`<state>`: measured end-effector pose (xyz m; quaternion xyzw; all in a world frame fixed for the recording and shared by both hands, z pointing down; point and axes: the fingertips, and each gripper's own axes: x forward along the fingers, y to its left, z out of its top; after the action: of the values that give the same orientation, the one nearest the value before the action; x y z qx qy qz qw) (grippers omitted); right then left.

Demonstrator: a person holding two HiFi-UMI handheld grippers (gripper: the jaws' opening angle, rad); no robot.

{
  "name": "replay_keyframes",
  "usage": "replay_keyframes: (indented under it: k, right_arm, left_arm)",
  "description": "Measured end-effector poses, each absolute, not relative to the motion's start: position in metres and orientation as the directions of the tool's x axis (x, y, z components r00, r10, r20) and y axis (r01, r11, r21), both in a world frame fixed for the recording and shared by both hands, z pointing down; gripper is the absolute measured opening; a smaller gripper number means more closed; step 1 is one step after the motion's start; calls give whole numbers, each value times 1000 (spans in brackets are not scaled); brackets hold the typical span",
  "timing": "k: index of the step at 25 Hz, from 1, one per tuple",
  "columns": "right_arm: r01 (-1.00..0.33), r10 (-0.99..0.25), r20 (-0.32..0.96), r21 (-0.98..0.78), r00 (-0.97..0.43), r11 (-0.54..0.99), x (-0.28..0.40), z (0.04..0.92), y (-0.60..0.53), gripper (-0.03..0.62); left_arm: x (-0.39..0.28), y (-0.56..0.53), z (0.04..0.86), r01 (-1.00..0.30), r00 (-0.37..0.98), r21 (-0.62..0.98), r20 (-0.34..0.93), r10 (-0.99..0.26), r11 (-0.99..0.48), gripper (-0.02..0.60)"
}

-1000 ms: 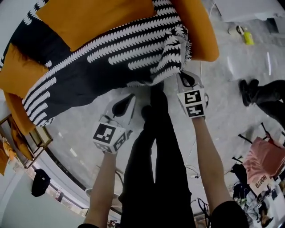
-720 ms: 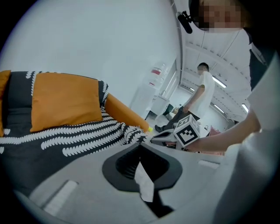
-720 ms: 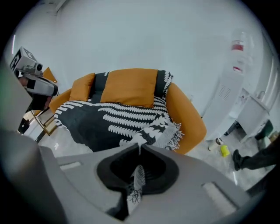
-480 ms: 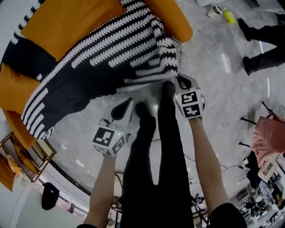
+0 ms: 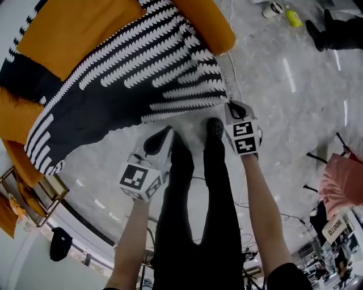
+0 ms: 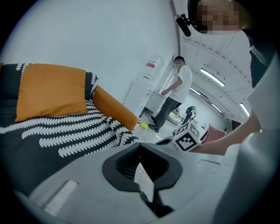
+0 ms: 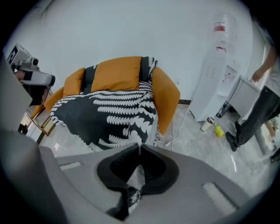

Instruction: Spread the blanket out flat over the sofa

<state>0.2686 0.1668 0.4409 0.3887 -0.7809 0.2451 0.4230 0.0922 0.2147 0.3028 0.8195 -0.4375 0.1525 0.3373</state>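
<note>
A black blanket with white leaf stripes (image 5: 130, 85) lies across the orange sofa (image 5: 79, 28), and its front edge hangs toward the floor. My right gripper (image 5: 229, 105) is at the blanket's front right corner. In the right gripper view its jaws (image 7: 140, 146) are shut on the blanket (image 7: 109, 116), with patterned cloth showing between the pads. My left gripper (image 5: 161, 137) hangs over the bare floor, a little short of the blanket's edge. Its jaws (image 6: 140, 144) are shut with nothing between them. The blanket (image 6: 52, 135) and sofa cushion (image 6: 50, 89) lie to its left.
The wearer's black-clad legs (image 5: 198, 198) stand between the grippers. A white cable (image 5: 233, 68) runs past the sofa's armrest. A yellow bottle (image 5: 294, 18), a cup (image 5: 276, 8) and a bystander's shoes (image 5: 334, 34) are at the far right. A gold-framed side table (image 5: 34, 187) stands at the left.
The bunched right corner of the blanket has been drawn forward off the armrest and now lies flatter, with the right gripper still shut on it. The left gripper has barely moved.
</note>
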Motion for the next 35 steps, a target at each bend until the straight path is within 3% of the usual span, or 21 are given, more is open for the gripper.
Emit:
replay_keyframes:
  k: [6,15,22,35]
  right_arm:
    - [-748,-268,882,-132,-389,651,278,492,170,11]
    - [-720,-201,901,-157,-385,676,294,558,179,11]
    - [-749,-234,895,-149,-380,646,328,576,179,11]
    - [-728,-358,850,-43,-386,684,327,705,180,11]
  left_arm:
    - [116,207,317,-869,484,407,584,-651,-281,8]
    - [121,180,361,-902,400,384,568,-719,-197,8]
    - [143,177,375,-882,449,389,521,-725,-266,8]
    - [159,176,517,-854,519,312,445,-730,-417,8]
